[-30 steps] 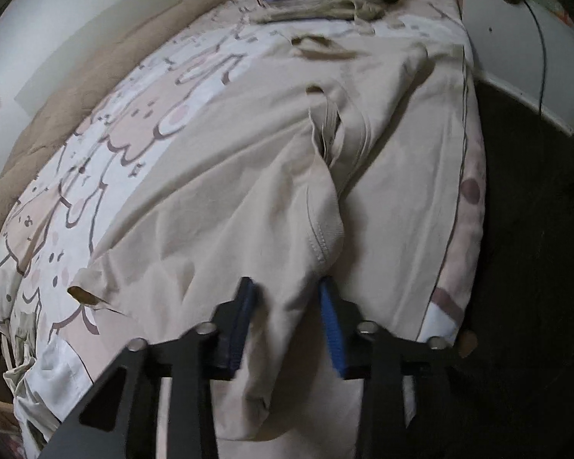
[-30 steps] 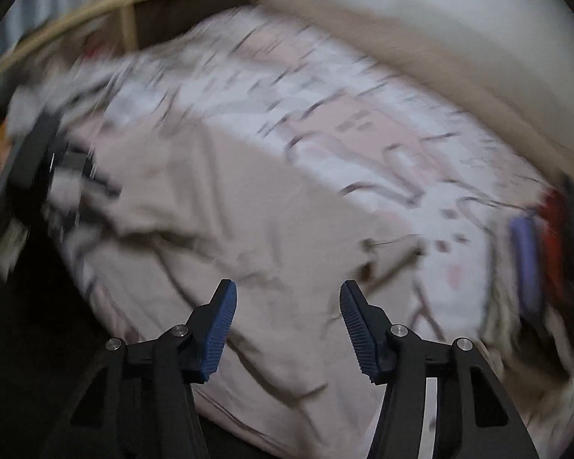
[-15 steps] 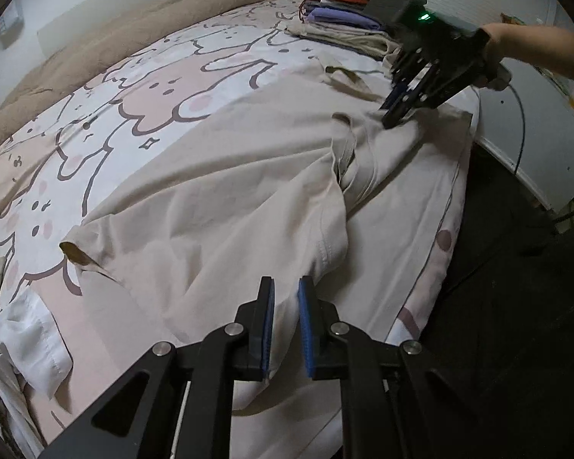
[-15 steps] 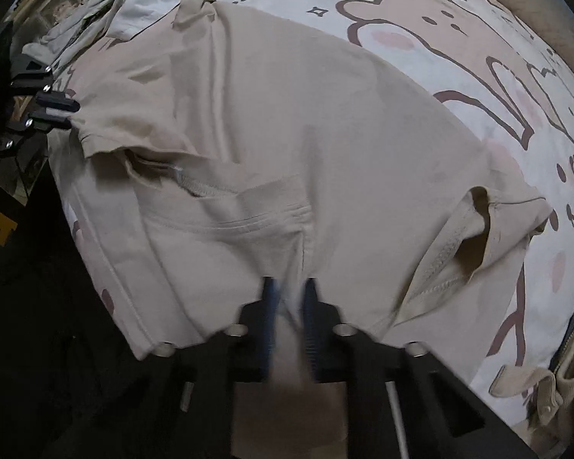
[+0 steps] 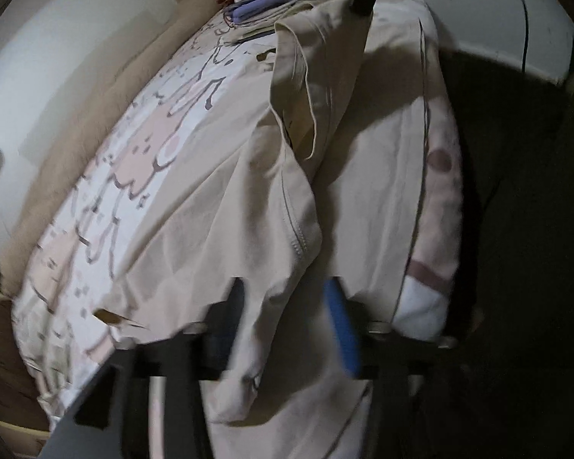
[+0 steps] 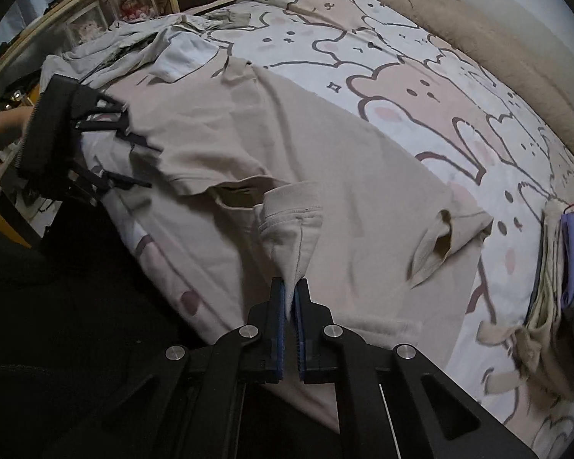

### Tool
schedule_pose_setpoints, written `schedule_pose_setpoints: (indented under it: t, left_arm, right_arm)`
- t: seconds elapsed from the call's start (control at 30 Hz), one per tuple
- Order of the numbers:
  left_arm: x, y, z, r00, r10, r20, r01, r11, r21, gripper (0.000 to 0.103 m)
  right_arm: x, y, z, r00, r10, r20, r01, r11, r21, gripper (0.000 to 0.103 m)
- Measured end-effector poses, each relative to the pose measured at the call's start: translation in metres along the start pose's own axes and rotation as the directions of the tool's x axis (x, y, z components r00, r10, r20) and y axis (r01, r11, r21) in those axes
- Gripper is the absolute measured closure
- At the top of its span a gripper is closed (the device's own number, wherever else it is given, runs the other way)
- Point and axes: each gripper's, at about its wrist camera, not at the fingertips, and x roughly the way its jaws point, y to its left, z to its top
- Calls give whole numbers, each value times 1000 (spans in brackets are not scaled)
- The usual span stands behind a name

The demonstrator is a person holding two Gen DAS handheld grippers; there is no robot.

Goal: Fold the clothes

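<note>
A beige T-shirt [image 6: 325, 160] lies spread on the bed, and it also shows in the left wrist view [image 5: 218, 206]. My right gripper [image 6: 290, 290] is shut on a fold of its near edge and lifts it off the bed. My left gripper [image 5: 287, 306] is open, its blue pads on either side of the shirt's hem edge; the frame is blurred. From the right wrist view the left gripper [image 6: 134, 160] shows at the shirt's left end. A short sleeve [image 6: 447, 241] lies to the right.
The bed has a cartoon-bear sheet [image 6: 421, 88]. A stack of folded clothes [image 6: 566, 252] sits at the right end, also in the left wrist view [image 5: 260, 0]. A heap of unfolded clothes [image 6: 141, 46] lies at the far left. A beige padded headboard [image 6: 497, 30] runs behind. Dark floor [image 6: 76, 306] lies beside the bed.
My left gripper was shut on the hem half a second ago and now stands open. My right gripper stays shut and has lifted its fold of the shirt.
</note>
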Motion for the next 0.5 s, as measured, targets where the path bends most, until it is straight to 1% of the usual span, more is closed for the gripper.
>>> schedule_pose_setpoints:
  t: [0.07, 0.17, 0.2, 0.23, 0.27, 0.3, 0.37, 0.43, 0.47, 0.5]
  left_arm:
    - [5, -6, -2, 999, 39, -12, -38, 998, 40, 54]
    - [17, -9, -7, 997, 66, -48, -62, 995, 78, 54]
    - [21, -9, -8, 995, 74, -60, -68, 994, 89, 56]
    - [24, -9, -9, 995, 74, -65, -67, 993, 96, 70]
    - [24, -7, -8, 995, 74, -69, -68, 994, 91, 81]
    - [22, -2, -6, 995, 70, -69, -65, 995, 69, 97]
    - [18, 10, -3, 996, 60, -69, -59, 998, 21, 97]
    - [7, 34, 3, 998, 34, -54, -38, 997, -71, 98]
    - [1, 47, 6, 999, 26, -46, -32, 993, -113, 98]
    - [-4, 62, 10, 999, 34, -40, -39, 989, -145, 98]
  right_arm:
    - [4, 2, -1, 1000, 6, -3, -6, 1000, 13, 98]
    - [10, 0, -5, 1000, 13, 2, -13, 998, 59, 98]
    - [11, -2, -5, 1000, 17, 6, -17, 997, 76, 98]
    - [11, -3, -5, 1000, 17, 11, -18, 996, 86, 98]
    - [10, -4, -4, 1000, 12, 19, -13, 995, 95, 98]
    - [10, -6, -3, 1000, 6, 27, -8, 994, 105, 98]
    - [6, -6, 0, 999, -17, 33, 14, 995, 96, 98]
    - [2, -6, 4, 999, -44, 31, 41, 996, 73, 98]
    - [0, -8, 8, 997, -75, 24, 73, 996, 43, 98]
    - [-2, -10, 13, 994, -106, 18, 106, 994, 12, 98]
